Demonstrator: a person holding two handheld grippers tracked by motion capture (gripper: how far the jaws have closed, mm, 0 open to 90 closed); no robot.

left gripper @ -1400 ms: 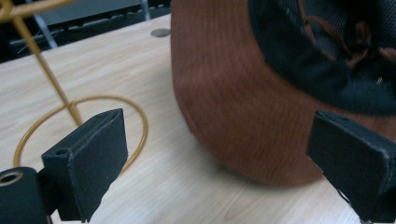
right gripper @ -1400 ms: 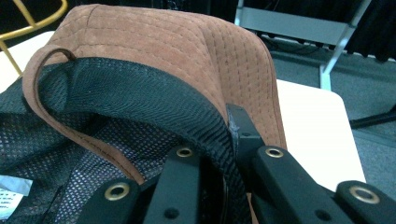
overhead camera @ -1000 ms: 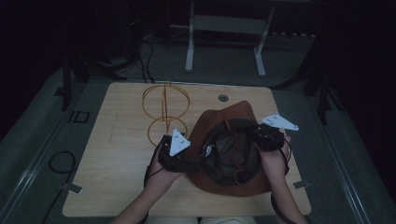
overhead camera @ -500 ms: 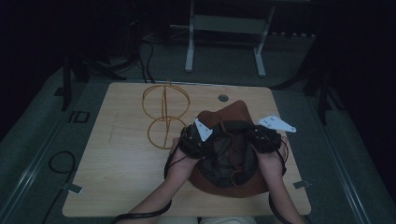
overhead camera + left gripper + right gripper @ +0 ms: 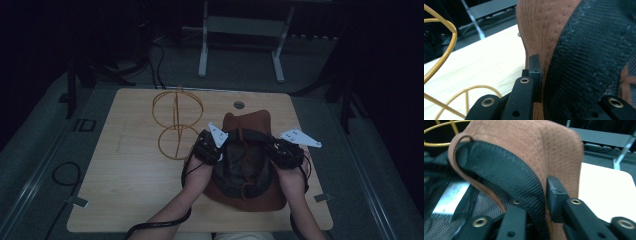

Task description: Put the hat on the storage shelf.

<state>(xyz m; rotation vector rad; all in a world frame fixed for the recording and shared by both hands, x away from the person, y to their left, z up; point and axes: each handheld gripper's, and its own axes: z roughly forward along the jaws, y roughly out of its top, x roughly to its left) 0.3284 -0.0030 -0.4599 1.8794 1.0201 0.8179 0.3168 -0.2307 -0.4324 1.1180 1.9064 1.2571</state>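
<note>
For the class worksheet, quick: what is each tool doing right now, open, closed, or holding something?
Left tool: has just closed on the left edge of the brown hat.
Right tool: closed on the hat's right edge, jaws just eased slightly.

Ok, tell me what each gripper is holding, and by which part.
Both grip the brown hat, lying upside down on the table. The left gripper has just closed on its left edge; the right gripper pinches the opposite edge, brim and black lining together.
</note>
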